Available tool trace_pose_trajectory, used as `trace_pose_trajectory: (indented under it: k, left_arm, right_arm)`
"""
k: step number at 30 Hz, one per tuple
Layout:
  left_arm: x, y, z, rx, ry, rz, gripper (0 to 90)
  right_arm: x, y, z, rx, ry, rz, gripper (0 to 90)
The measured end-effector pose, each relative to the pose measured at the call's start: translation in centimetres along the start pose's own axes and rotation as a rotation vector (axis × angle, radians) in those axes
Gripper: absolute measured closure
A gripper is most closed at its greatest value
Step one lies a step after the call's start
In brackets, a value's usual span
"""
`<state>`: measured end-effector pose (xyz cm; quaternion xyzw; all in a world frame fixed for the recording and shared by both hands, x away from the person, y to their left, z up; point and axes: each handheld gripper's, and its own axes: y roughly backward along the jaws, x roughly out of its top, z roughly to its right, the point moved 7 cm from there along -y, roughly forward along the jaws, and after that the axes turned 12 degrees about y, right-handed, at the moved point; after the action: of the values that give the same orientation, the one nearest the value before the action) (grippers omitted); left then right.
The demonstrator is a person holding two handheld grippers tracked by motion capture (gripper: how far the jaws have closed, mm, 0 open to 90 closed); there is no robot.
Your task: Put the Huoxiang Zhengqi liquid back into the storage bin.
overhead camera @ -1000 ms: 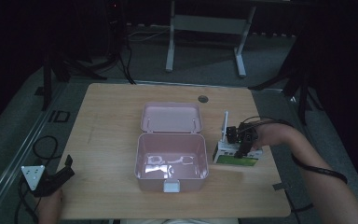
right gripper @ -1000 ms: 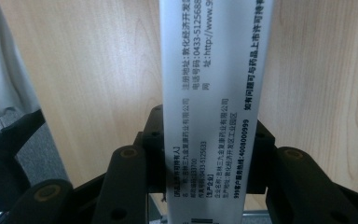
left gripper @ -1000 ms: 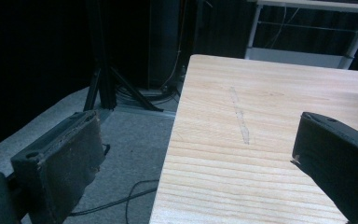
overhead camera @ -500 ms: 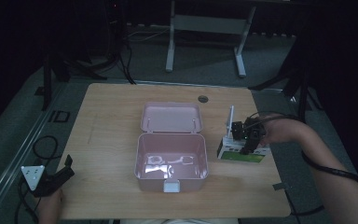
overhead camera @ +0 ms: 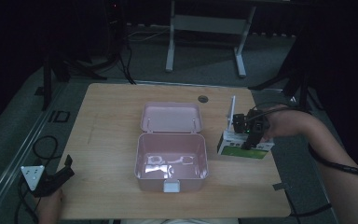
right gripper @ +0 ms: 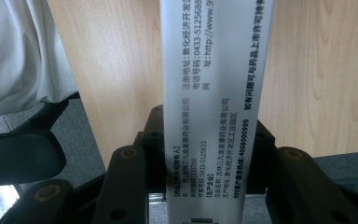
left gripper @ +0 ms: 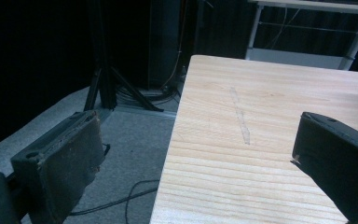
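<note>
An open pink box [overhead camera: 142,158] sits at the middle of the wooden table [overhead camera: 107,126], its lid [overhead camera: 171,117] laid back flat behind it. To its right, my right gripper [overhead camera: 250,134] is shut on a white and green carton [overhead camera: 242,150] close over the table's right side. A thin white strip rises above the carton's left end. In the right gripper view the white carton [right gripper: 214,84], printed with black text, is clamped in my right gripper [right gripper: 208,128]. My left gripper [overhead camera: 59,173] hangs open off the table's front left corner; in its own view my left gripper [left gripper: 196,135] has nothing between its fingers.
A round cable hole [overhead camera: 203,99] lies near the table's far edge. A metal desk frame [overhead camera: 205,23] stands behind the table. Cables [overhead camera: 42,144] trail on the grey floor at the left. A white garment [right gripper: 18,51] shows at the table's near side.
My right gripper has carried the carton a little to the right and farther from the pink box. The left gripper has stayed where it was.
</note>
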<state>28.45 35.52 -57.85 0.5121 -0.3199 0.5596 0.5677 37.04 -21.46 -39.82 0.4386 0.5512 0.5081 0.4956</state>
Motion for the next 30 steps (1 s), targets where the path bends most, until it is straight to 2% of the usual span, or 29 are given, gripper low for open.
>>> trace_pose_trajectory:
  k: [12,14,15,20,30]
  left_arm:
    - [0.0,0.0,0.0,-0.003,-0.002,0.002,2.1]
    - [0.0,0.0,0.0,-0.004,-0.002,0.001,2.2]
    - [0.0,0.0,0.0,-0.004,-0.003,0.002,2.1]
    - [0.0,0.1,0.0,-0.004,-0.005,0.002,2.1]
    - [0.0,0.1,0.1,-0.008,-0.005,0.003,2.1]
  right_arm:
    - [2.9,2.4,-0.4,-0.009,0.038,0.022,61.7]
    - [3.6,2.8,-0.4,-0.030,0.052,0.030,61.7]
    - [3.9,3.0,-0.3,-0.031,0.045,0.039,61.7]
    - [5.7,3.9,-0.4,-0.050,0.075,0.064,61.6]
    - [9.5,3.7,-0.5,-0.055,0.121,0.032,61.6]
